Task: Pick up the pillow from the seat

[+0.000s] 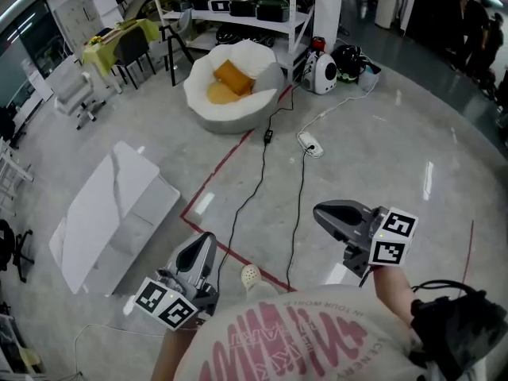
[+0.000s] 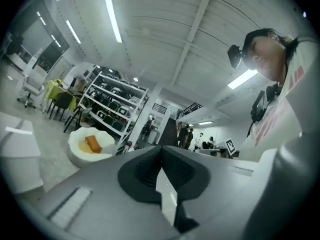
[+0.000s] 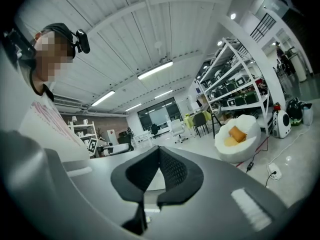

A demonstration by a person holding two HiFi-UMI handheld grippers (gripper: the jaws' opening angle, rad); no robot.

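Up at eleven o'clock in the head view, well apart from both grippers: orange pillow, tilted in the hollow of the round white seat, touching a yellow cushion beside it. Down at seven o'clock, left gripper, jaws pressed together with nothing between them. At four o'clock, right gripper, jaws likewise closed and empty. Both aimed across the grey floor toward the seat. Black cable trailing over the floor between the two grippers.
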